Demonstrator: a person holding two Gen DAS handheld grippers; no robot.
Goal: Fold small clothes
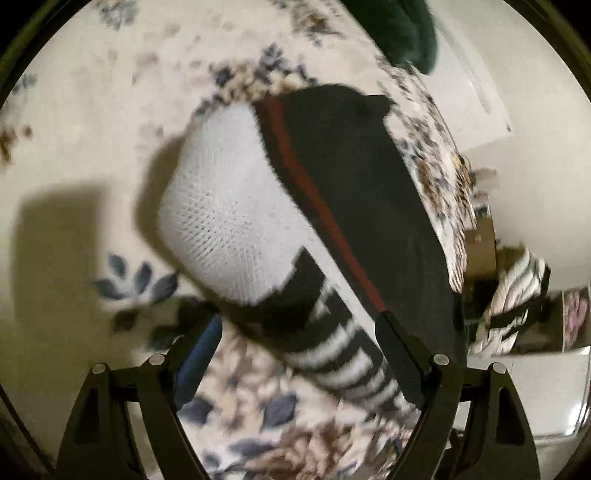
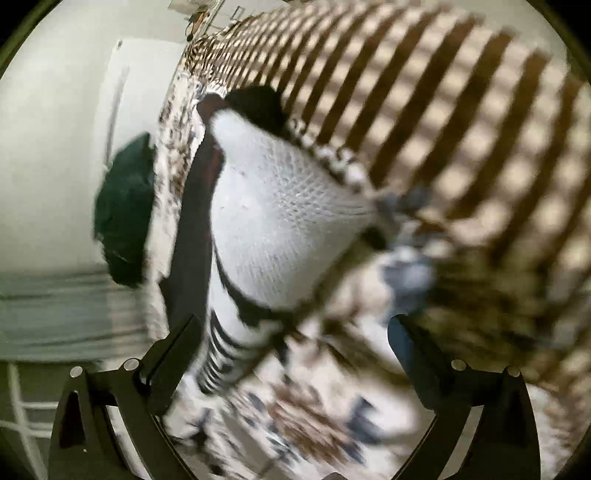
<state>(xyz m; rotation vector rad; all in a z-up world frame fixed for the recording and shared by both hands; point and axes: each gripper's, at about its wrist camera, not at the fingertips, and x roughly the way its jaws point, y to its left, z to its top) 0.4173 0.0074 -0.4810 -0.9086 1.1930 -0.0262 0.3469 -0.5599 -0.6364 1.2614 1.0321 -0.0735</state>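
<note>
A small sock lies on a floral bedsheet (image 1: 92,122). It has a white knit foot (image 1: 225,214), a black part with a red stripe (image 1: 354,177) and a black-and-white striped cuff (image 1: 343,354). My left gripper (image 1: 299,354) is open, its fingers wide apart either side of the striped cuff; the right finger (image 1: 402,362) lies against the sock's black edge. In the right wrist view the same sock (image 2: 280,221) lies ahead, its striped cuff (image 2: 218,354) by the left finger. My right gripper (image 2: 295,350) is open and holds nothing. Both views are motion-blurred.
A dark green cloth (image 1: 402,33) lies at the bed's far edge, also in the right wrist view (image 2: 125,210). A brown checked blanket (image 2: 461,110) covers the bed on the right. A striped garment (image 1: 513,295) lies beyond the bed edge.
</note>
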